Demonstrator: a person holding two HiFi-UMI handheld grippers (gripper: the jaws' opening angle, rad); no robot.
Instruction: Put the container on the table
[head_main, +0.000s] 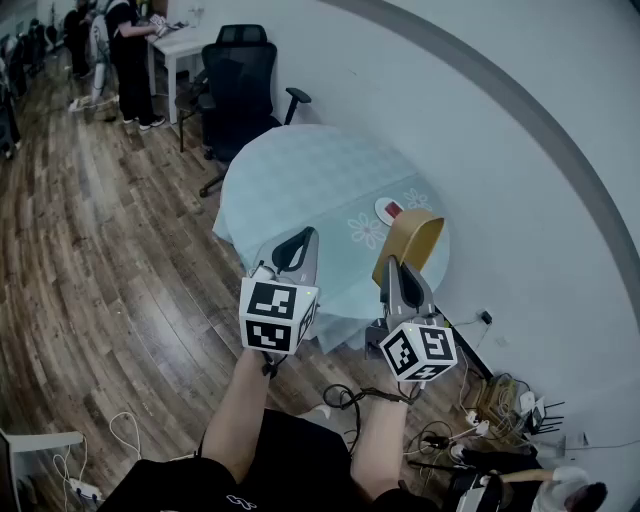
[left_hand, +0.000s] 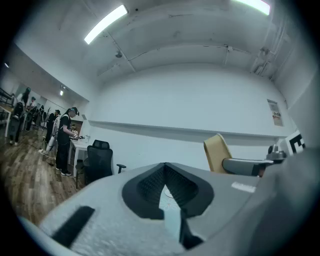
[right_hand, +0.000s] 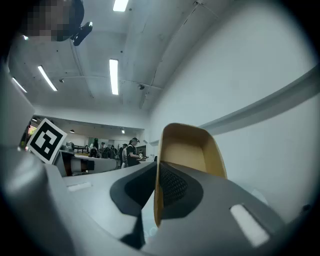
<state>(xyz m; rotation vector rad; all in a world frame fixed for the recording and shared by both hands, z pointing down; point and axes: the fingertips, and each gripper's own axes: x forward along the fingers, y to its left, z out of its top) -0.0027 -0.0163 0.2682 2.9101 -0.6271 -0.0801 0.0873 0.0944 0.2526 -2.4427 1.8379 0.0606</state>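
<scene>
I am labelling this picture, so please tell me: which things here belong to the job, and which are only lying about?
Belong to the job: tan container, gripped at its rim by the right gripper; round table with pale blue cloth.

Only lying about: small red and white object on the table; black office chair; cables on the floor; left gripper, shut on nothing.

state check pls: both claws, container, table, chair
left claw: shut, nothing in it.
right claw: shut on the container's wall.
container: empty, tipped on edge, held up, not yet on the table.
table: cloth-covered, with a small red-and-white item on it.
office chair: unoccupied.
</scene>
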